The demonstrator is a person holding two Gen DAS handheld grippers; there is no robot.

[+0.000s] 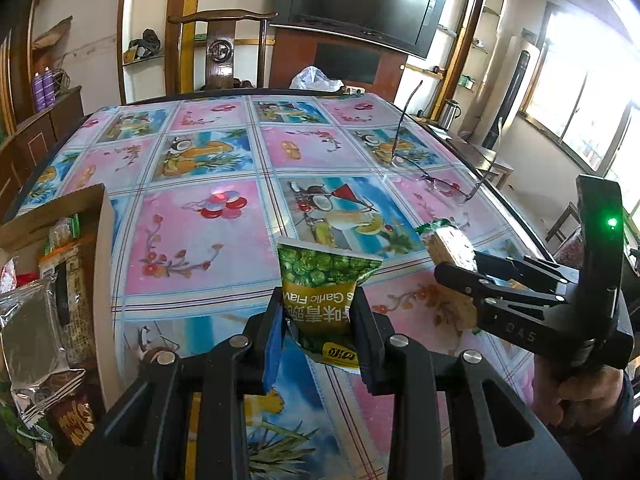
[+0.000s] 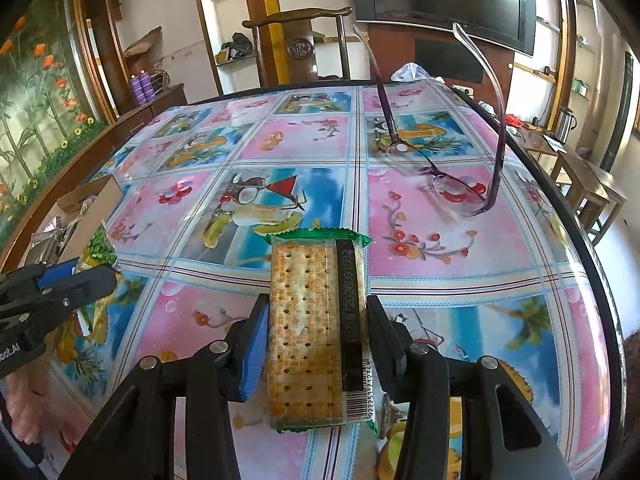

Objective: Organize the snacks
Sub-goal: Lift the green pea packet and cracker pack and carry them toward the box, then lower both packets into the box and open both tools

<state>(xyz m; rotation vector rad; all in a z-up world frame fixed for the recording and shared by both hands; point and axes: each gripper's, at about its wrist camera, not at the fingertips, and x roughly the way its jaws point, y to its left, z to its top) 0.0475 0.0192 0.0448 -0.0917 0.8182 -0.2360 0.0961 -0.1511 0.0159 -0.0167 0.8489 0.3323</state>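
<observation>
My left gripper [image 1: 318, 316] clamps a green pea packet [image 1: 324, 280] above the table [image 1: 208, 240] (cardboard box [image 1: 80, 208] just left). My right gripper [image 2: 316, 340] grips a cracker pack [image 2: 312, 320] lifted near the eyeglasses [image 2: 452, 184].

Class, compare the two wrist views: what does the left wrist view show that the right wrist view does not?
Left wrist only: the printed front of the green pea packet in the left gripper, and the packets filling the cardboard box.
Right wrist only: the cracker pack's barcode, and a flower mural.
Both: eyeglasses, patterned tablecloth, television.
</observation>
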